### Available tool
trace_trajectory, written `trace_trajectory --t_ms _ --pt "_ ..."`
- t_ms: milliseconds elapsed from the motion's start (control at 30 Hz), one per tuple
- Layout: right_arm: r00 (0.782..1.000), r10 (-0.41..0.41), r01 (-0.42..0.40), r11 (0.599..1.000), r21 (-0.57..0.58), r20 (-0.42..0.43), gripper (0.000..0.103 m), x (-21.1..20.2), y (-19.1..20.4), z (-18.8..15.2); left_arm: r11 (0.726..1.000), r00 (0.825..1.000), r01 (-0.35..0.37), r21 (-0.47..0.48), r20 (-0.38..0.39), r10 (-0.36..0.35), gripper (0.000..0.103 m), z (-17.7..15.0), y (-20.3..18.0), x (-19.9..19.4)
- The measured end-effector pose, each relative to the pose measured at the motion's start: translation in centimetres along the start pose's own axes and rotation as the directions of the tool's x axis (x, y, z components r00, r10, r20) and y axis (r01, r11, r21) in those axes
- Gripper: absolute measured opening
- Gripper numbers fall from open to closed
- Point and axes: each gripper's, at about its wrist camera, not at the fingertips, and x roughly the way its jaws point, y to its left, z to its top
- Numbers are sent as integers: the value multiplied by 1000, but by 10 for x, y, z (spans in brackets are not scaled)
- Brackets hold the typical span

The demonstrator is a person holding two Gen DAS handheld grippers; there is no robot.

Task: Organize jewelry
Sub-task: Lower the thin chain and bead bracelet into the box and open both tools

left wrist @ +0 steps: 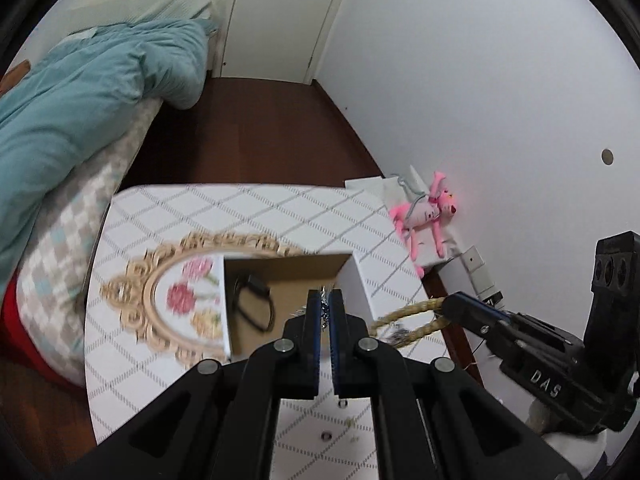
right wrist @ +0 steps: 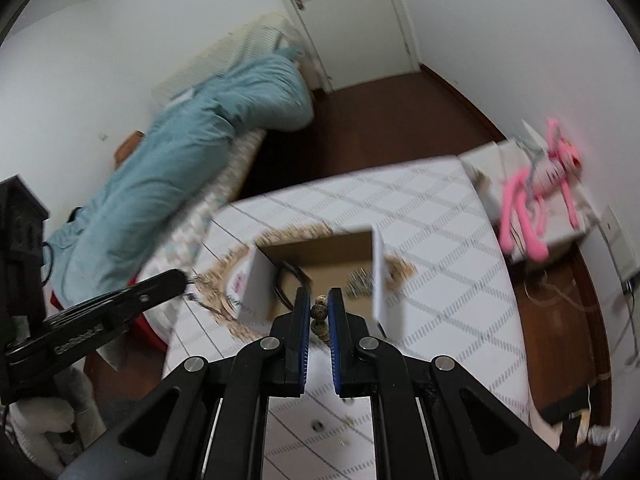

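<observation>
Your left gripper (left wrist: pixel 326 312), jaws pinching a chain (left wrist: pixel 325 307), and right gripper (right wrist: pixel 319 312), jaws gripping beads (right wrist: pixel 320 317), hang just near of the open box (left wrist: pixel 288 280).

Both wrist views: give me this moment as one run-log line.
left tongs: shut on silver chain | right tongs: shut on beaded bracelet | both above open box | black band inside

- a white table (left wrist: pixel 240 208) with a grey diamond-grid pattern carried the things.
- an ornate gold-framed oval tray (left wrist: pixel 176 300) with painted flowers lay flat on it.
- an open white box (left wrist: pixel 288 300) with a brown inside stood on it, partly over the tray.
- a small bead (right wrist: pixel 318 425) lay near its front edge.
</observation>
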Motion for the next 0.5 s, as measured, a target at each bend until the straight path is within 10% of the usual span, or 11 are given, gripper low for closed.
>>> trace_trajectory --t_ms 500 --pt "978 63 -55 997 49 -197 9 101 -14 26 999 968 -32 31 -249 38 5 33 14 105"
